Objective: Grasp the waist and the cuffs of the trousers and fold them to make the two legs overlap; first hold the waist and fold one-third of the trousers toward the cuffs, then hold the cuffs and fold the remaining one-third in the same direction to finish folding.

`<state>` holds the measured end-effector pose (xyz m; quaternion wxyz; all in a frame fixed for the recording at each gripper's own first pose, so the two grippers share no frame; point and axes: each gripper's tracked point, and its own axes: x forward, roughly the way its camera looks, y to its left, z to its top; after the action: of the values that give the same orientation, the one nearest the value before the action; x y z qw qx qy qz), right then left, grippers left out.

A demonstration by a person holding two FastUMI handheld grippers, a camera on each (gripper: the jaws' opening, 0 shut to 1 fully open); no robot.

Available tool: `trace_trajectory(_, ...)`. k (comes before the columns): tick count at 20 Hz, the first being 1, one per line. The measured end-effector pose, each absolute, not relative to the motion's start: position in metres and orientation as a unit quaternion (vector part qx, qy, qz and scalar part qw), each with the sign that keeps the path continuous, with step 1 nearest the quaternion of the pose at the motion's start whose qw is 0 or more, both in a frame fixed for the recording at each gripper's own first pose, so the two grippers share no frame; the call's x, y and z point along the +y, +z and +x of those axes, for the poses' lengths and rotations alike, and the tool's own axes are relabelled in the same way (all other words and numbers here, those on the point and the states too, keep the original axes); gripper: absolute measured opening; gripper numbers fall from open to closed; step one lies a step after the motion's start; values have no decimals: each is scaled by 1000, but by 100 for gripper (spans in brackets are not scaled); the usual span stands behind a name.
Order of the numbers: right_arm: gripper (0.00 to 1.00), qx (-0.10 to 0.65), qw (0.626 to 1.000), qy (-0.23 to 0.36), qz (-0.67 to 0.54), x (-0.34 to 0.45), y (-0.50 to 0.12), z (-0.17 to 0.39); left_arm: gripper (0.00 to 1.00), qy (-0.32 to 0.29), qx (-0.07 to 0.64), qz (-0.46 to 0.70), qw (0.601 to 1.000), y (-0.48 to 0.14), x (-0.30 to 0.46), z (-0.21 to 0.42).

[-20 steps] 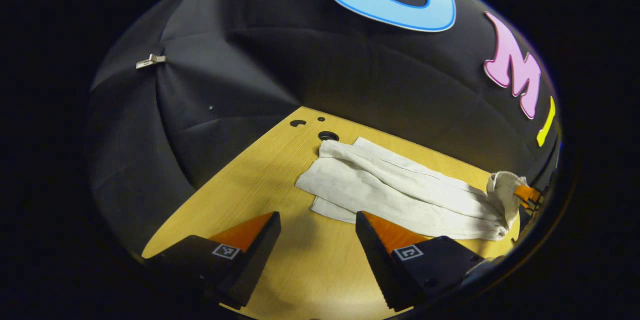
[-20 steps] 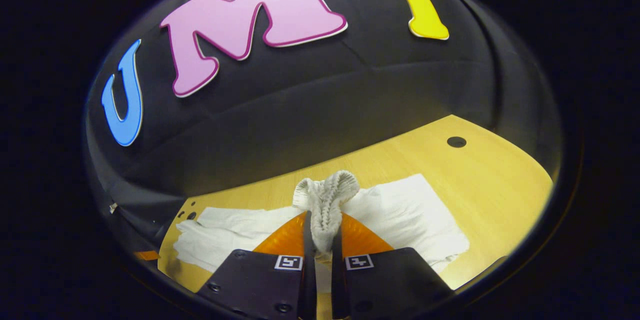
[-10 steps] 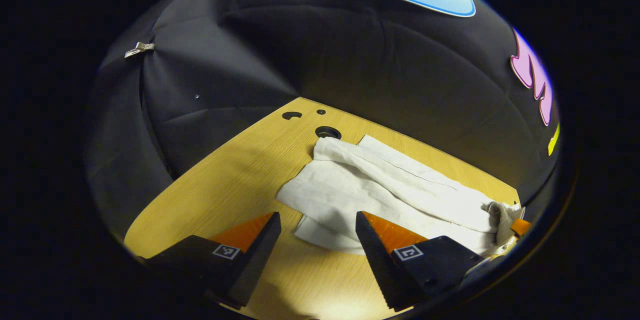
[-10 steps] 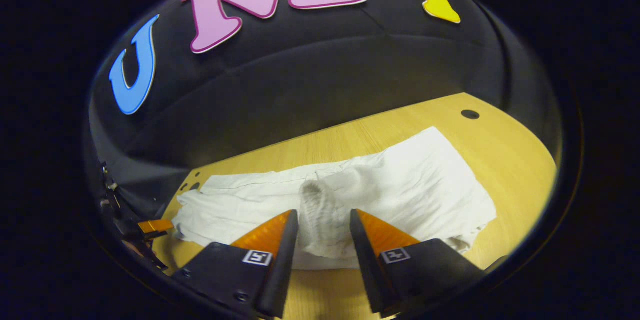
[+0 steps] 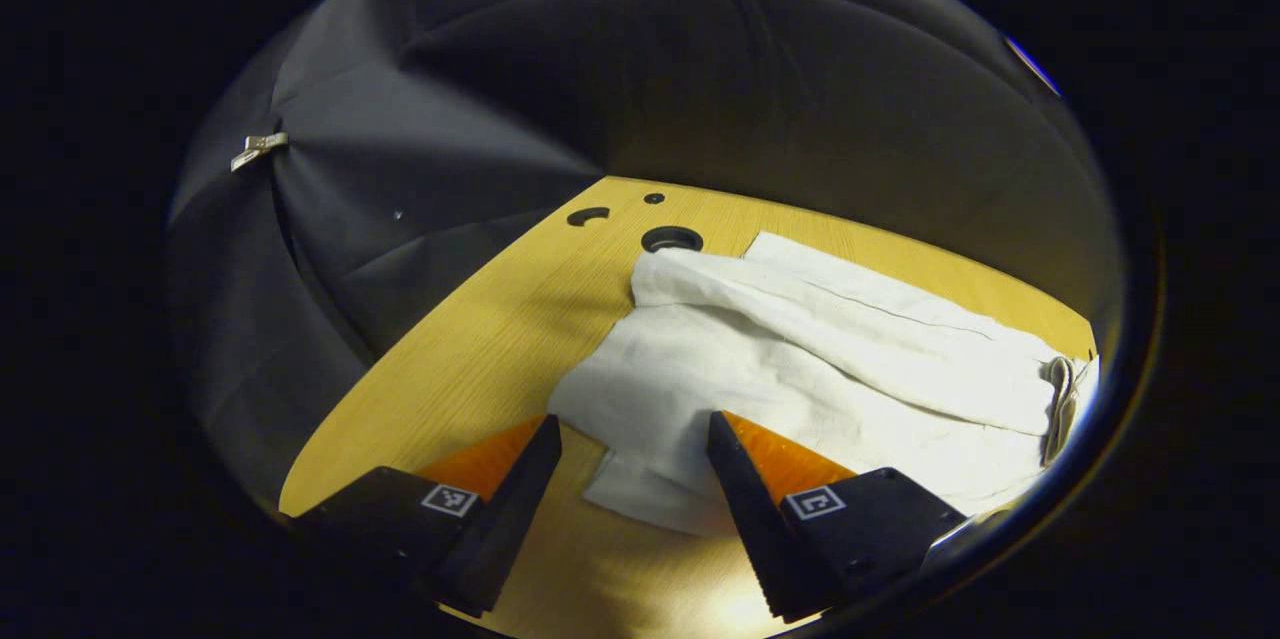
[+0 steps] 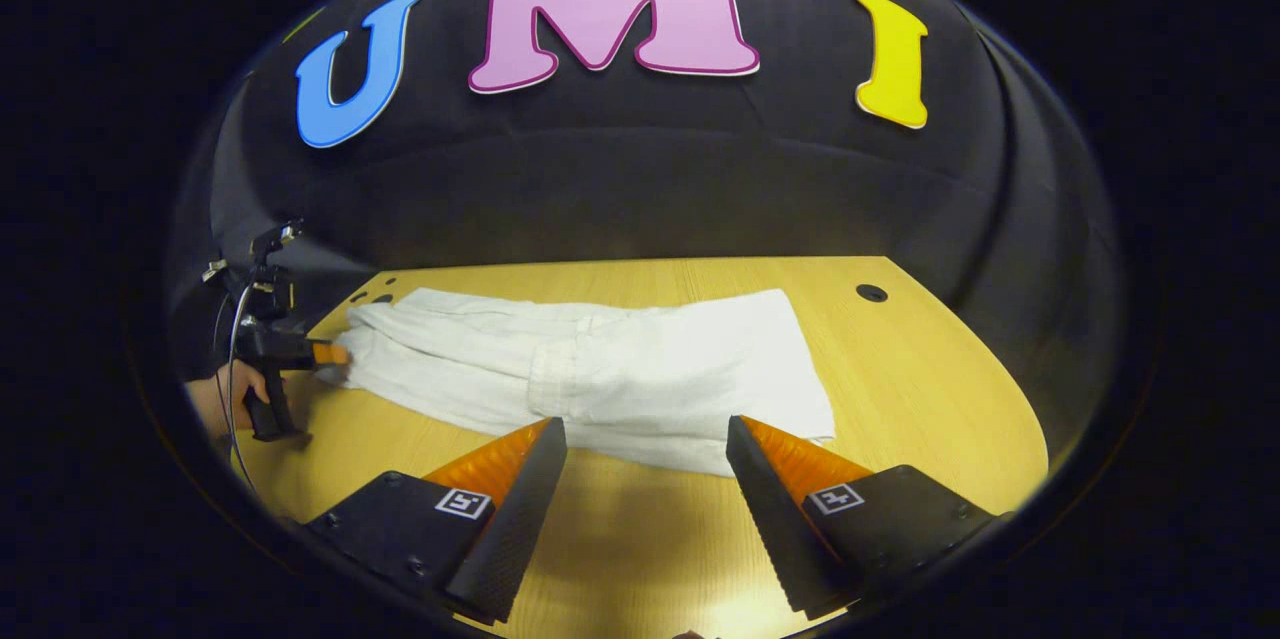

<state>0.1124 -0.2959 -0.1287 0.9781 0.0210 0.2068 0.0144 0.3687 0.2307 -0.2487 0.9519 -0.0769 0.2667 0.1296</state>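
since a second ago we have let go of the bunched waist, and our right gripper [image 6: 645, 439] now hangs spread and empty above the table [image 6: 930, 369], just short of the white trousers [image 6: 620, 374]. they lie flat, folded over, across the wood. our left gripper [image 5: 632, 439] is spread too, its fingers straddling the cuff end of the cloth, gripping nothing.
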Motion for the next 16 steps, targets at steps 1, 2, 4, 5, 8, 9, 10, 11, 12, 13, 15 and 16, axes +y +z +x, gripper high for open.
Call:
trace_trajectory(1, 98, 215, 976, 12, 27, -299, -132, 102, 94, 131, 265, -80, 952, -248, 231, 369)
trace_trajectory(2, 99, 222, 974, 9, 34, -301, -135, 93, 92, 130, 268, -78, 951, -249, 230, 368)
trace_trajectory(4, 99, 231, 972, 0, 41, -308, -138, 77, 88, 121, 273, -71, 952, -251, 227, 369)
trace_trajectory(5, 99, 234, 971, -3, 45, -311, -138, 71, 84, 118, 277, -69, 951, -250, 225, 368)
trace_trajectory(8, 98, 234, 971, -3, 43, -318, -132, 63, 66, 111, 285, -63, 950, -252, 215, 368)
trace_trajectory(9, 98, 233, 972, -3, 42, -323, -129, 63, 51, 101, 291, -59, 950, -252, 209, 369)
trace_trajectory(10, 98, 230, 972, -6, 45, -328, -121, 65, 43, 95, 294, -57, 949, -252, 205, 369)
trace_trajectory(11, 98, 227, 973, -11, 48, -335, -116, 66, 29, 87, 296, -58, 949, -252, 202, 367)
trace_trajectory(12, 99, 220, 974, -20, 49, -343, -109, 65, 23, 80, 297, -63, 950, -251, 198, 367)
trace_trajectory(13, 99, 215, 975, -27, 49, -350, -104, 63, 18, 80, 295, -66, 950, -250, 197, 366)
trace_trajectory(15, 98, 207, 977, -37, 43, -362, -96, 55, 8, 72, 297, -50, 951, -248, 196, 365)
trace_trajectory(16, 98, 206, 977, -33, 37, -364, -95, 53, 6, 63, 299, -44, 951, -247, 196, 365)
